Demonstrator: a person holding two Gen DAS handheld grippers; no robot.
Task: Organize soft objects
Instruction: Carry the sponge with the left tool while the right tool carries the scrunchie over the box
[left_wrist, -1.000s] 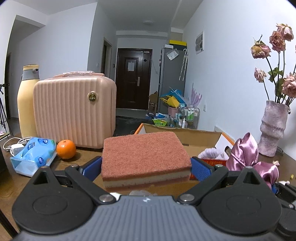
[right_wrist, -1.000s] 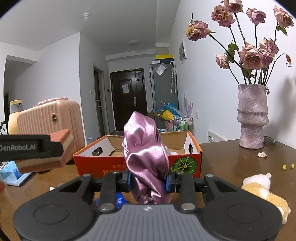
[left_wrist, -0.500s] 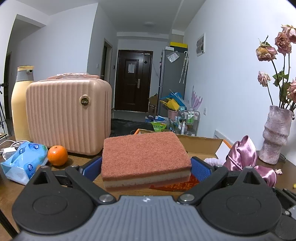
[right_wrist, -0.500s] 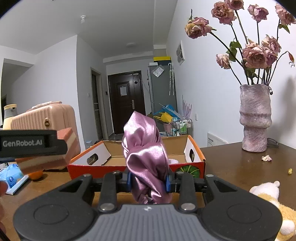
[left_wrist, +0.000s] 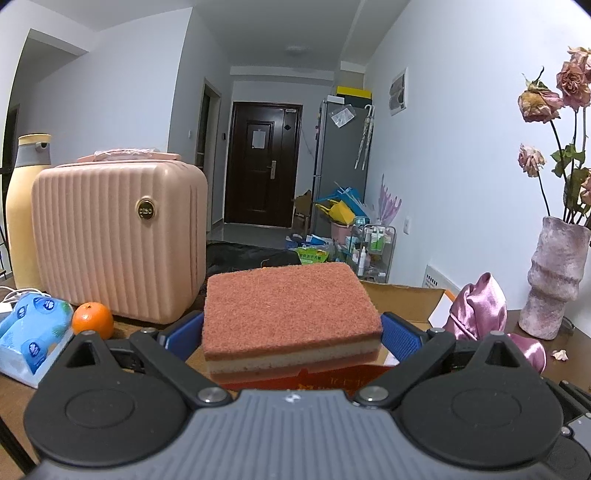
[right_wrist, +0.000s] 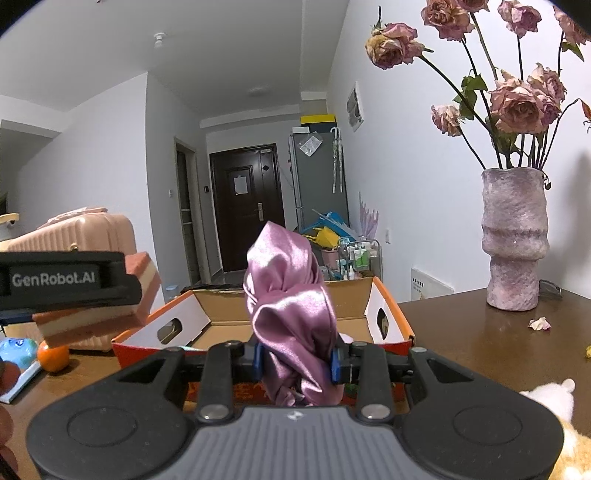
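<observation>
While both loads are airborne over the near edge of the cardboard box (right_wrist: 288, 314), this reads as the carry-to-drop step. Left hand-held gripper (left_wrist: 291, 332) is clamped on the layered sponge (left_wrist: 290, 308), blue pads pressed on its two sides, sponge level. In the right view it hangs left of the box's left wall, not over the opening. Right hand-held gripper (right_wrist: 295, 360) is pinched on the pink satin scrunchie (right_wrist: 290, 295), which bunches up above the pads and hangs loose below them, just short of the box front wall.

Box sits on the worktop (right_wrist: 480, 332), open; something pale inside, too hidden to identify. Plush toy (right_wrist: 554, 402) lies on the worktop to the right, not yet collected.

Next, my read: push both forward over the opening, lower, then release. Sponge needs a shift right to clear the left wall. Scrunchie's dangling tail could snag the front wall.
</observation>
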